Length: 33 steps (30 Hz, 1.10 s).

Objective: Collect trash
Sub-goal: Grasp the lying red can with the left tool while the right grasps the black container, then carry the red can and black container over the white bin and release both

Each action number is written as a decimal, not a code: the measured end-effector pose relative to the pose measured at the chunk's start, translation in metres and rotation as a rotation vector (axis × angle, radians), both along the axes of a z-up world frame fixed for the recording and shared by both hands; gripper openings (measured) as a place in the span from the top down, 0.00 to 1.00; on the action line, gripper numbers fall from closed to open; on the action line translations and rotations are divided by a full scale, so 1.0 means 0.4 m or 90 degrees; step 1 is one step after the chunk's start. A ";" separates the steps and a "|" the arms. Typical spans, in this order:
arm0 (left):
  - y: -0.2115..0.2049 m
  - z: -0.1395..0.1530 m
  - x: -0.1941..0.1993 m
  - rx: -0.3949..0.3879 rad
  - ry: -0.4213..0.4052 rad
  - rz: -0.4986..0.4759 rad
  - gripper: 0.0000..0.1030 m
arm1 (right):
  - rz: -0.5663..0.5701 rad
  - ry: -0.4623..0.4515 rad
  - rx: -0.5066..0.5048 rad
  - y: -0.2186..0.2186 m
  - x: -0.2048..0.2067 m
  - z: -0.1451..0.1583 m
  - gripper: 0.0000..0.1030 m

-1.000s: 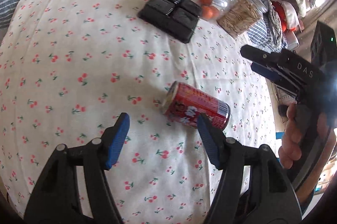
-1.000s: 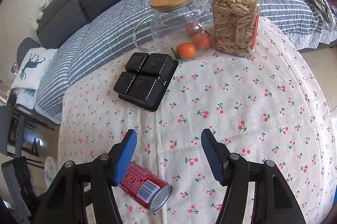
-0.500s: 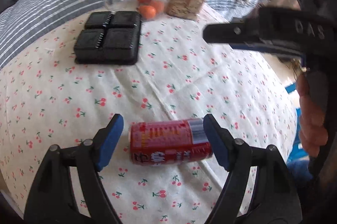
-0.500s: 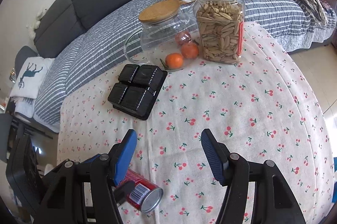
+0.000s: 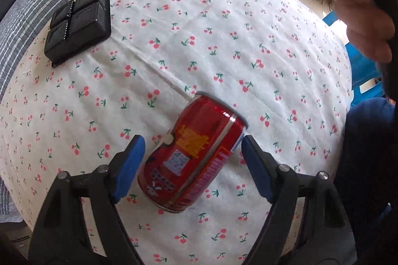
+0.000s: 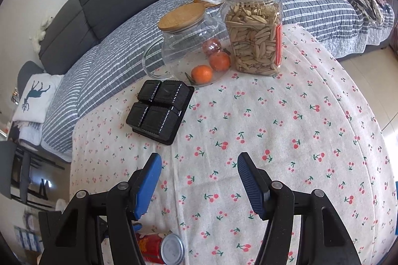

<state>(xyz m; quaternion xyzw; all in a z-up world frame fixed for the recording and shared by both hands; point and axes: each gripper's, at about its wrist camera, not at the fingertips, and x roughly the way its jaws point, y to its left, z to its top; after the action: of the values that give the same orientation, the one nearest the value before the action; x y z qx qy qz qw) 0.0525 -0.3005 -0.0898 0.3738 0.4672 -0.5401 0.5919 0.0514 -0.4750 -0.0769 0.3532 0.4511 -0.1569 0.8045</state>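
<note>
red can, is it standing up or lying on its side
Lying on its side. The can rests lengthwise on the cherry-print cloth, label facing up; the right wrist view shows its round silver end facing sideways.

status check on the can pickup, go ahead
Left gripper open, astride the red can, pads not touching it. Can on its side on the cherry tablecloth. Right gripper open, empty, over bare cloth. Nothing in the way.
</note>
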 end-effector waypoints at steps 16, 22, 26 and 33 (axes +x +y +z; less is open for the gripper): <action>0.183 0.032 0.176 -0.020 -0.045 0.308 0.43 | 0.011 -0.022 0.154 0.011 0.142 -0.127 0.37; 0.291 0.022 0.246 -0.021 -0.046 0.396 0.43 | -0.011 -0.012 0.136 0.018 0.234 -0.168 0.37; 0.324 0.014 0.271 -0.024 -0.034 0.413 0.43 | -0.048 -0.001 0.160 0.009 0.291 -0.197 0.37; 0.360 0.011 0.298 -0.024 -0.028 0.433 0.43 | -0.064 0.019 0.083 0.027 0.364 -0.220 0.33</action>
<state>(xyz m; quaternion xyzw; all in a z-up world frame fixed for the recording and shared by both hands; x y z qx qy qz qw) 0.1717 -0.1564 -0.0853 0.1971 0.5420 -0.3123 0.7549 0.1971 -0.4641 -0.1649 0.4245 0.4538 -0.1728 0.7642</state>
